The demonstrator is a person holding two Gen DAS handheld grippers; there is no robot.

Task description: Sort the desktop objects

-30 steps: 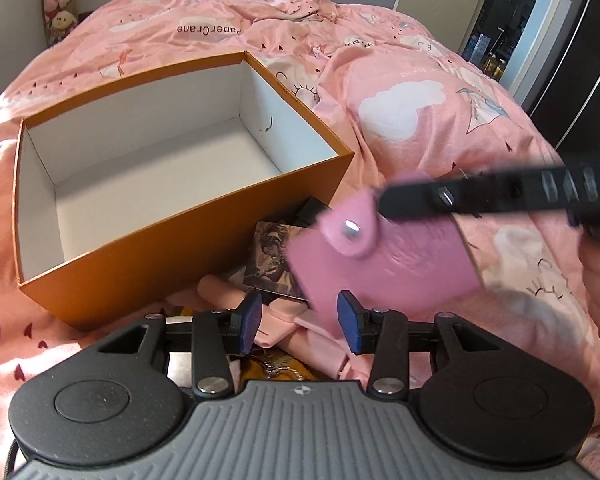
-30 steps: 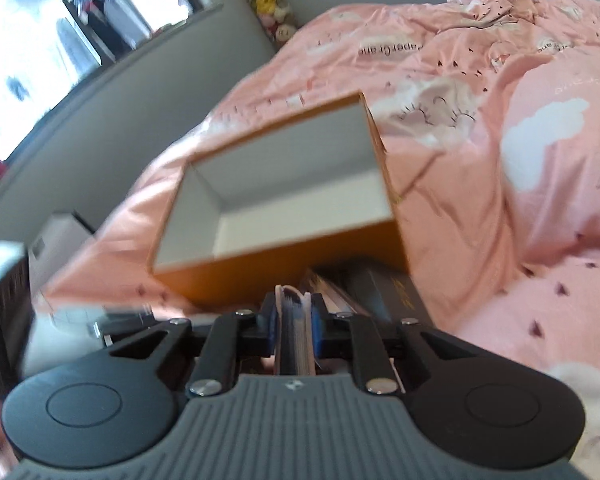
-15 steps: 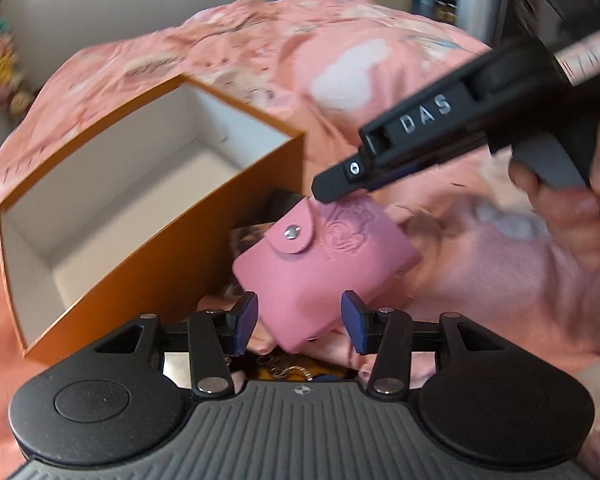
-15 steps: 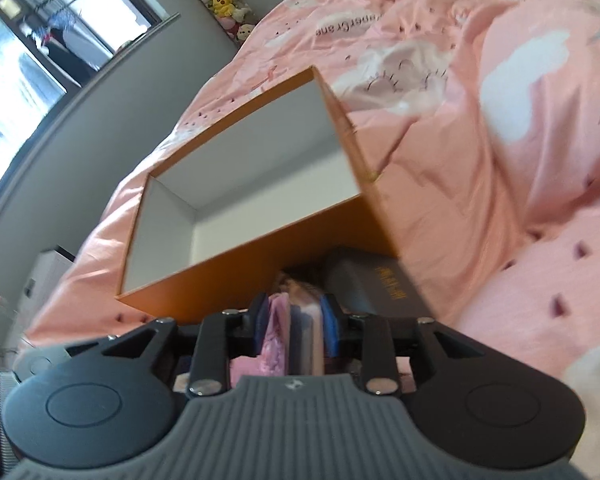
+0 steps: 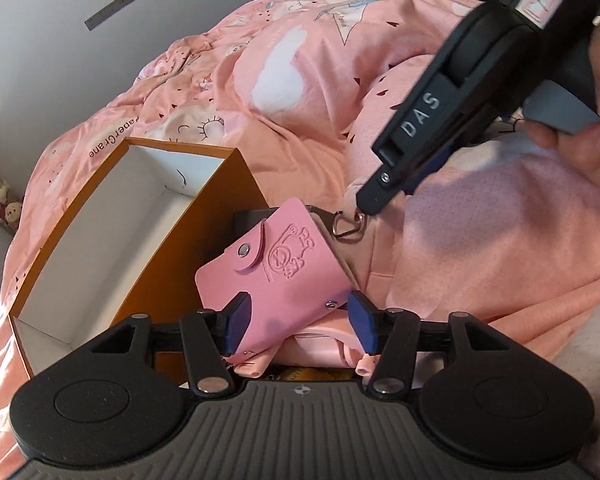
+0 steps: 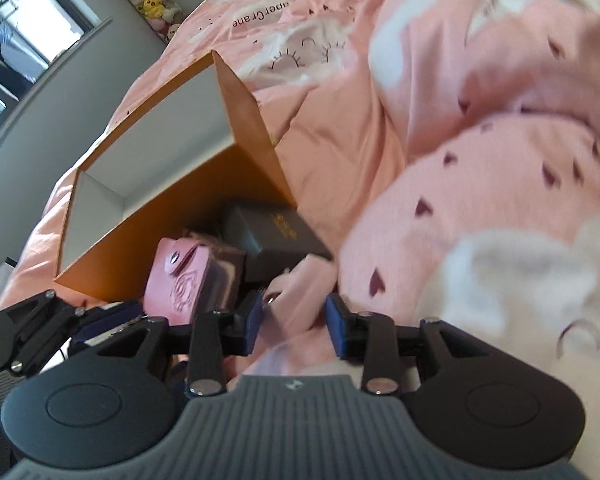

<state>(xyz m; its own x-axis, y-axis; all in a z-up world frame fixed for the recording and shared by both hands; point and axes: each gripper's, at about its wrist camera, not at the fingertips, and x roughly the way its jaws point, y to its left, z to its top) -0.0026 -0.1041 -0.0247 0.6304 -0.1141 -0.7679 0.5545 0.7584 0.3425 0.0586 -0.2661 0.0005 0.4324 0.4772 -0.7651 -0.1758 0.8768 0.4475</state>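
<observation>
Released by the right gripper (image 6: 294, 326) since half a second ago: flat pink leather snap-button card pouch (image 5: 278, 268), now lower and resting between the spread fingers of the left gripper (image 5: 298, 326).

Right tongs unclenched, holding nothing, tips just beside the pouch's metal clip ring (image 5: 346, 228) in the left wrist view. Left tongs likewise apart, blue pads (image 5: 236, 326) flanking the pouch's lower corners, not clenched. Pouch leaning against the near wall of the open orange cardboard box with white inside (image 5: 96, 248). Dark rectangular case with gold lettering (image 6: 278, 236) lying behind the pouch at the box's near corner, all on the pink printed quilt (image 5: 480, 256).
</observation>
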